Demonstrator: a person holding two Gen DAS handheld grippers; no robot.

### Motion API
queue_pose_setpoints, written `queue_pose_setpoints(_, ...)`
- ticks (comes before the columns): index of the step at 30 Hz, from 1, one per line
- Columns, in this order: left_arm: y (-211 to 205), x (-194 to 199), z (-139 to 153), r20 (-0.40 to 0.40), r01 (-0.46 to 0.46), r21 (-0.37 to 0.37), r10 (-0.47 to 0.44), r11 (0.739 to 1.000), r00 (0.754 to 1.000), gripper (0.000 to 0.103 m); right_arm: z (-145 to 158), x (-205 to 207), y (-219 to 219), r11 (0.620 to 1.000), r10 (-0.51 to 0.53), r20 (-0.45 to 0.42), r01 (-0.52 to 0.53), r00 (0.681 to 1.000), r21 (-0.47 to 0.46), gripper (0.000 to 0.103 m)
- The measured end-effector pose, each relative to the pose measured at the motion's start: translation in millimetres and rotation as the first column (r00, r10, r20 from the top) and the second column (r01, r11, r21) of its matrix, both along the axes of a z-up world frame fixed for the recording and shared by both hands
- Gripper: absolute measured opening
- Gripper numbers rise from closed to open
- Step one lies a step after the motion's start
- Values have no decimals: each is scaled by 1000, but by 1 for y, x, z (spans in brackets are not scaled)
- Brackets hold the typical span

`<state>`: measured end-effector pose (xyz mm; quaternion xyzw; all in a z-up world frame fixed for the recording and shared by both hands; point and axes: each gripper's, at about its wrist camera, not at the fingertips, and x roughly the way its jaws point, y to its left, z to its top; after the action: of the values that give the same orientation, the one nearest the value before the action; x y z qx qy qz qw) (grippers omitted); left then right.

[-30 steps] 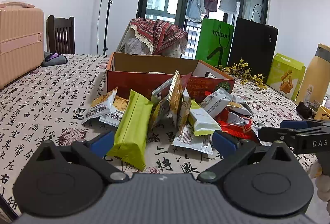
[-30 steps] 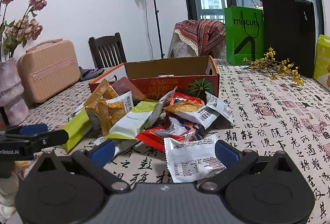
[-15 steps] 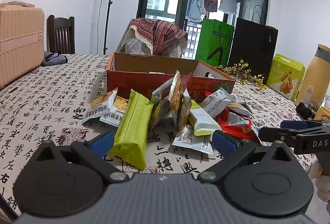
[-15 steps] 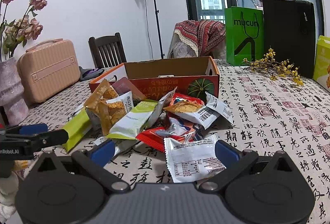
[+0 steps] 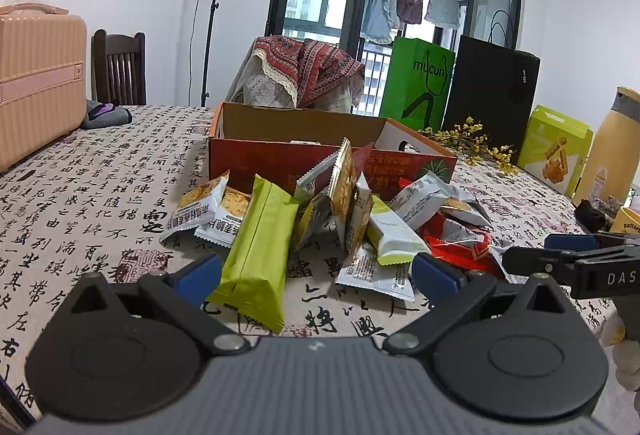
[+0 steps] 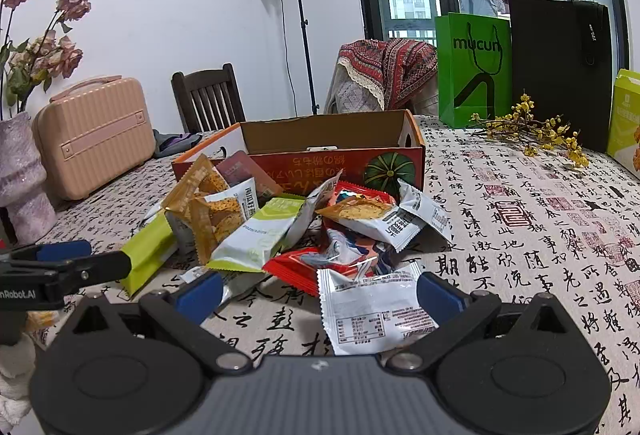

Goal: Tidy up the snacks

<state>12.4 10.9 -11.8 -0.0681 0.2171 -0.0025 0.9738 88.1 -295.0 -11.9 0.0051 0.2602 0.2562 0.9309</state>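
A pile of snack packets lies on the patterned tablecloth in front of an open orange cardboard box (image 5: 280,123) (image 6: 320,135). A long green packet (image 5: 256,251) (image 6: 148,255) lies at the pile's left. A white packet (image 6: 372,307) lies flat nearest the right gripper. Red packets (image 6: 296,267) sit in the middle. My left gripper (image 5: 316,277) is open and empty, just short of the green packet. My right gripper (image 6: 318,293) is open and empty, with the white packet between its fingers' tips. Each gripper shows at the edge of the other's view.
A pink case (image 6: 96,135), a vase of dried flowers (image 6: 20,171) and a chair (image 6: 208,99) stand at the left. Green (image 6: 472,71) and black bags (image 6: 560,67), yellow flowers (image 6: 532,131), a green carton (image 5: 556,147) and a yellow bottle (image 5: 612,147) stand at the right.
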Motion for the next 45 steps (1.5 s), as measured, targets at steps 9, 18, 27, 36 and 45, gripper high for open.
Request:
queue_pose_setpoints(9,0,0,0,2,0,0,0,1000,1000,103,0,0,0,1000,-1,0,1,1000,-1,103)
queue_pose_setpoints(18,1,1,0,1,-1,-4,1,1000,1000,103,0,0,0,1000,1,-1,-1,1000,0,103)
queue_pose_setpoints(27,2,0,-1,2,-2,-8,2,1000,1000,103,0,1,0,1000,0,-2,0,1000,0,103)
queue_pose_setpoints(36,2,1,-2,-1,-9,-13,9,1000,1000,103,-2,2,-1,1000,-4,-6,4,1000,-1,103)
queue_pose_setpoints(45,6,5,-3,-8,-28,-19,27,999,1000,103,-12,15,-3,998,-41,-21,40,999,-43,102)
